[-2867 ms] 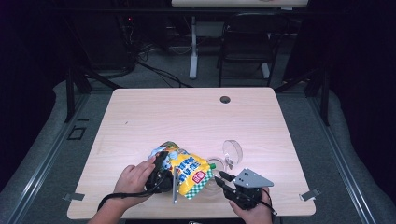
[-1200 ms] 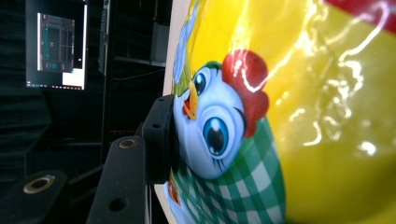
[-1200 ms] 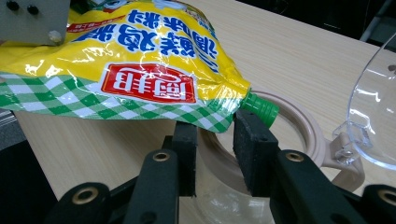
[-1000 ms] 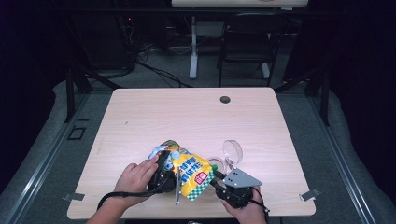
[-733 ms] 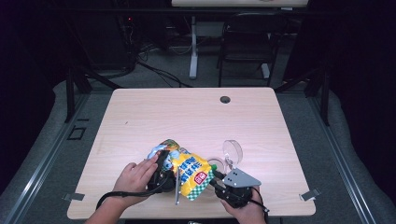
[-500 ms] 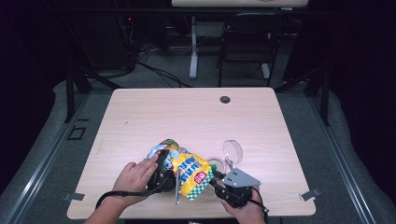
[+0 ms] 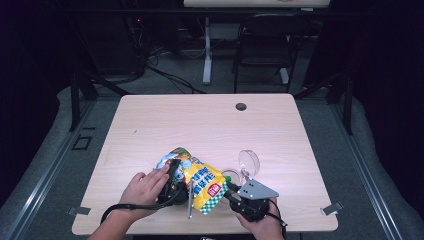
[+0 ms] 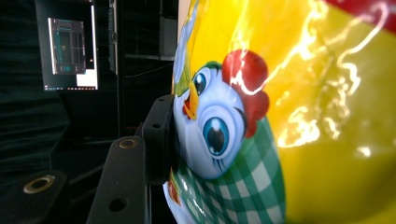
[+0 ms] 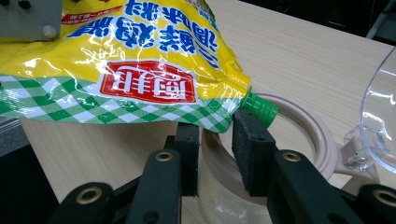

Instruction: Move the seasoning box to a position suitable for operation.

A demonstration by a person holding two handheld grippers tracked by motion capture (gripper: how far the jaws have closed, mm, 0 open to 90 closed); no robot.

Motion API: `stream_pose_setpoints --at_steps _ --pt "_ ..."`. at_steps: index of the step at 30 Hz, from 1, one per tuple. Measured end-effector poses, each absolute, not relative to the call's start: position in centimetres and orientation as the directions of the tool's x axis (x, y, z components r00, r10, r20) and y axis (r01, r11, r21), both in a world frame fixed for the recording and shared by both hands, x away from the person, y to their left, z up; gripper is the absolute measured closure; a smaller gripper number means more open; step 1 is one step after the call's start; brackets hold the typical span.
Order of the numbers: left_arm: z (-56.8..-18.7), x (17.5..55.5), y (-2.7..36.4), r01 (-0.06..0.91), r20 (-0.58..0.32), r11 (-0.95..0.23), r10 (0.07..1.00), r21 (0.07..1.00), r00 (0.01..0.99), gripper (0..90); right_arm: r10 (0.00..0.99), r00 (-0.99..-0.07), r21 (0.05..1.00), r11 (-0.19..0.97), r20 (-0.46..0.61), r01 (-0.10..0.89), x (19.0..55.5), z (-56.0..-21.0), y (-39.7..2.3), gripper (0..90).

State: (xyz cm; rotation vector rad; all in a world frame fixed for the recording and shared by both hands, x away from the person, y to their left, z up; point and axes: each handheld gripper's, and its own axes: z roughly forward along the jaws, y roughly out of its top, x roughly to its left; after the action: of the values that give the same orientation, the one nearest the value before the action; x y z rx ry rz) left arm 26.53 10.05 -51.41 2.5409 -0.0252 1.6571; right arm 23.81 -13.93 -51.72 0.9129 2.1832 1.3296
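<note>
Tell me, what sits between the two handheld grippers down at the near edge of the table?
In the high view, a yellow snack-style pouch lies between the left gripper and the right gripper; both reach in to it from either side.

Black tongs (image 8: 161, 140) press the yellow pouch (image 8: 289, 116).

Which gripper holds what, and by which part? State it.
The left gripper clamps the yellow seasoning pouch by its printed side. The right gripper sits open just below the pouch's corner near the green cap, holding nothing.
</note>
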Motion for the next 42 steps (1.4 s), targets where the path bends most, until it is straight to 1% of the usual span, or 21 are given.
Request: stream_pose_setpoints --at_steps 15,21,37,42 --pt "-50.9 26.47 9.87 -0.07 0.921 -0.997 0.004 0.034 0.389 54.5 0.718 -0.696 0.893 0.31 0.005 0.327 24.0 -51.78 -13.97 72.6" --pt "-50.92 26.45 9.77 -0.068 0.922 -0.997 0.004 0.033 0.387 54.5 0.719 -0.695 0.892 0.308 0.009 0.33 24.03 -51.8 -14.01 72.8" --pt "-50.67 26.38 9.6 -0.066 0.926 -0.998 -0.035 -0.011 0.376 54.5 0.716 -0.698 0.889 0.303 0.024 0.342 24.19 -52.02 -13.92 73.4" --pt "-50.61 26.38 9.55 -0.064 0.924 -0.998 -0.034 -0.01 0.38 54.5 0.716 -0.698 0.888 0.304 0.026 0.345 24.2 -51.99 -13.99 73.3"
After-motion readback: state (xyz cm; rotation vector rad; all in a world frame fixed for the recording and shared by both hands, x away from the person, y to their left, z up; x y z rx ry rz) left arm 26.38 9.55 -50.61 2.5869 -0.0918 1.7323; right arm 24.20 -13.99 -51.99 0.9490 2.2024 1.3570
